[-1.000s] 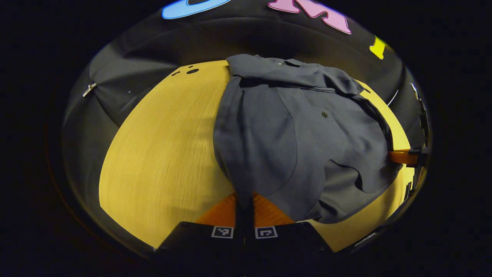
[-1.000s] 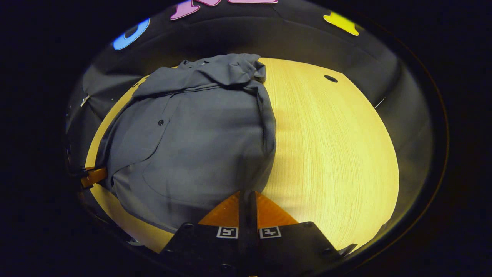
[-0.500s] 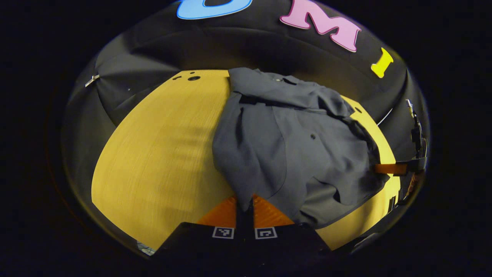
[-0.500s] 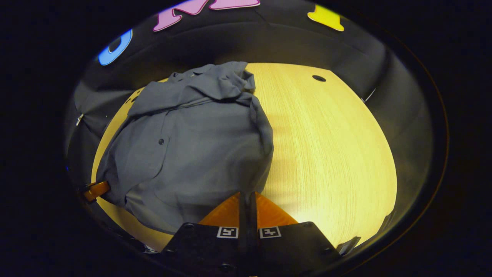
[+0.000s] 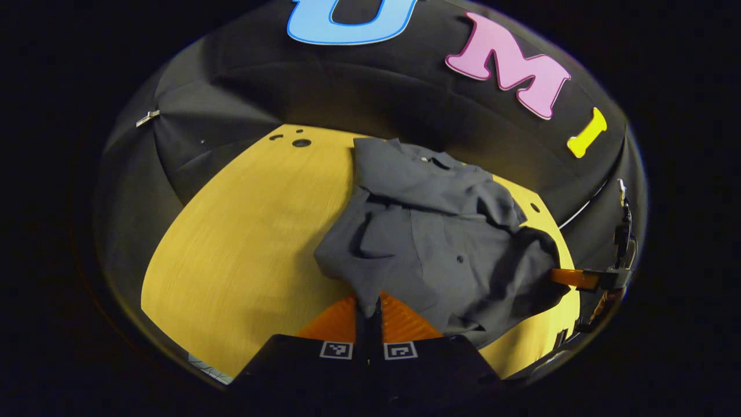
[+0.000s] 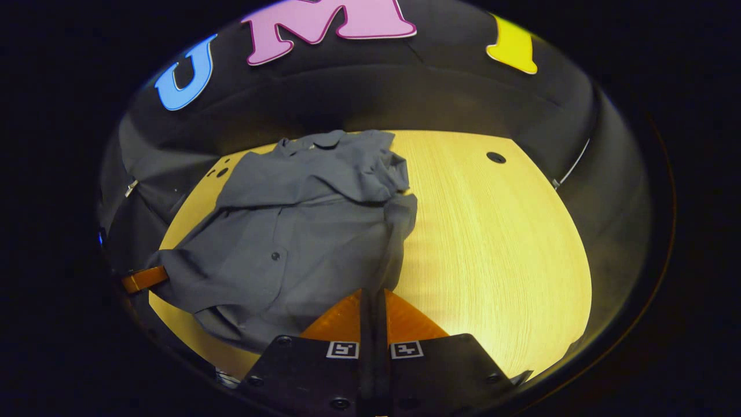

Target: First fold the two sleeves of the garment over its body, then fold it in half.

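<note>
Left gripper view: left gripper [image 5: 369,307] clamped on hem of gray shirt [image 5: 440,243], spread ahead on yellow table [image 5: 243,243]. Right gripper [image 6: 373,301] likewise pinching shirt edge, fingers together.

A pale wood-grain tabletop [image 6: 498,243] with round holes near its far edge [image 6: 495,157], backed by the booth's black cloth wall [image 6: 370,98]; a small metal clip [image 5: 147,118] sits on the cloth

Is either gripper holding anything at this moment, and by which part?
Both hold the grey shirt by its near hem: the left gripper is shut on one bottom corner, the right gripper on the other.
</note>
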The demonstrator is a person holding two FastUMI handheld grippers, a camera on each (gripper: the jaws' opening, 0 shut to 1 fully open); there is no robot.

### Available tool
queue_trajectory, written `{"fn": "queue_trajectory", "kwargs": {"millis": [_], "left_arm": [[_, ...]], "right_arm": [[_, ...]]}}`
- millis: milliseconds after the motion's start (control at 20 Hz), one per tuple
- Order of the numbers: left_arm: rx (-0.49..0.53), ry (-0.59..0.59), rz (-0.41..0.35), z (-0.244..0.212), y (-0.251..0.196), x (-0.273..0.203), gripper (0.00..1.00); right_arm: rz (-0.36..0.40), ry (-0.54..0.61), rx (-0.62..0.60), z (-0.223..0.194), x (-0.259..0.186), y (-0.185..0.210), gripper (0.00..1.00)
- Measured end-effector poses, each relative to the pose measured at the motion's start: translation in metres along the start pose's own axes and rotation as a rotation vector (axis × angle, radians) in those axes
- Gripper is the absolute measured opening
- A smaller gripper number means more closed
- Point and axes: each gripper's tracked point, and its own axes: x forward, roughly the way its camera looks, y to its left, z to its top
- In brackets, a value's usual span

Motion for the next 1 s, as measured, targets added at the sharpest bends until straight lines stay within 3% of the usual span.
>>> {"fn": "queue_trajectory", "kwargs": {"millis": [350,400,500,550,600,750,1000], "left_arm": [[-0.006,-0.099,-0.01,0.072,-0.01,0.009,0.05],[-0.001,-0.113,-0.013,0.086,-0.009,0.01,0.05],[0.01,-0.147,-0.017,0.111,-0.014,0.016,0.05],[0.016,-0.162,-0.022,0.123,-0.018,0.02,0.06],[0.021,-0.176,-0.026,0.135,-0.021,0.025,0.05],[0.04,-0.216,-0.037,0.172,-0.032,0.04,0.05],[-0.027,-0.251,-0.083,0.224,-0.048,0.08,0.05]], "right_arm": [[0.03,-0.119,-0.006,0.065,0.008,0.018,0.05],[0.035,-0.14,-0.003,0.078,0.011,0.019,0.0],[0.039,-0.176,-0.001,0.101,0.017,0.02,0.05],[0.039,-0.194,0.001,0.113,0.019,0.02,0.0],[0.043,-0.21,0.011,0.125,0.022,0.02,0.05],[0.048,-0.251,0.031,0.153,0.03,0.02,0.05],[0.033,-0.339,0.06,0.214,0.057,0.013,0.05]]}}
